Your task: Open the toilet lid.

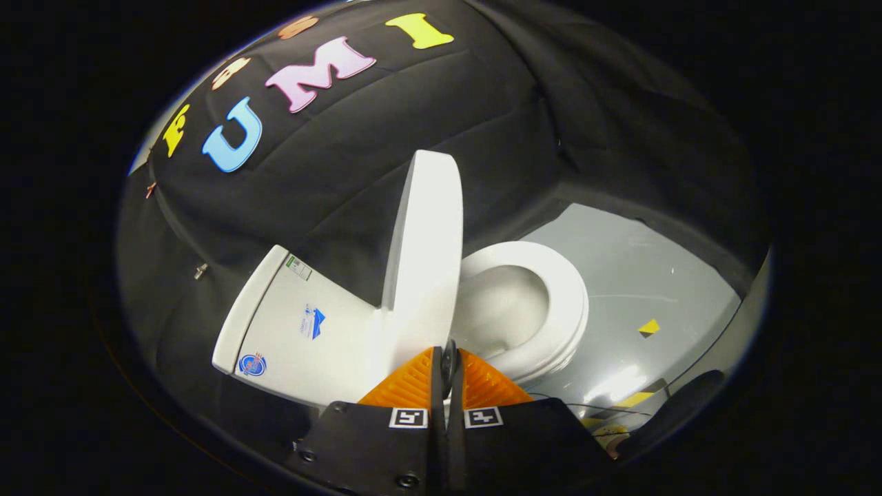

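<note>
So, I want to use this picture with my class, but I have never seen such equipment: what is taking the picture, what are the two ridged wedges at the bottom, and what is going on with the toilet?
The camera rides on a hand-held gripper and looks forward along its two fingers, the ridged wedges you noticed. They are closed together, pinching the edge of the toilet lid, which is raised nearly upright. Beyond the lid, the white seat lies flat around the bowl. On the lid's other side sits the cistern, carrying a few stickers. The toilet stands on a grey floor marked with a small yellow-and-black tag, and black cloth forms the booth's wall behind.
</note>
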`<move>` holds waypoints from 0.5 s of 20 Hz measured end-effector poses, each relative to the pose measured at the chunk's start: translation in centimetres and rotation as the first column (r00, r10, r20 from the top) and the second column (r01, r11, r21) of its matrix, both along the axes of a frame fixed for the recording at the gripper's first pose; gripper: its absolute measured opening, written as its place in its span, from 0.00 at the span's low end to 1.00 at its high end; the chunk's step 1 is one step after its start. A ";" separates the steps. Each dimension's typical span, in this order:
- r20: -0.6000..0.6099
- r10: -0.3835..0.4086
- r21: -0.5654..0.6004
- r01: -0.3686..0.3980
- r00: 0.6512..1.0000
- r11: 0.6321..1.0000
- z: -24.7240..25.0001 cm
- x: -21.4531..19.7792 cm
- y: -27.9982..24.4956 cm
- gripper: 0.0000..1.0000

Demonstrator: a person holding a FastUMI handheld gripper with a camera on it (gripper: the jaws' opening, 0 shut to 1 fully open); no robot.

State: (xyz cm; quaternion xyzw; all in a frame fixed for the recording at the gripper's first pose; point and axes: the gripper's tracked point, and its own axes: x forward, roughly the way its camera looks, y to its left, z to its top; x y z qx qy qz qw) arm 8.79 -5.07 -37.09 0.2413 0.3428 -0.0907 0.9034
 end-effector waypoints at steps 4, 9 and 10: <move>0.036 0.053 -0.057 -0.051 0.998 0.997 2.3 0.6 3.3 0.05; 0.078 0.148 -0.129 -0.137 0.986 0.982 4.7 1.5 7.9 0.05; 0.084 0.170 -0.149 -0.157 0.982 0.976 5.0 1.7 8.7 0.05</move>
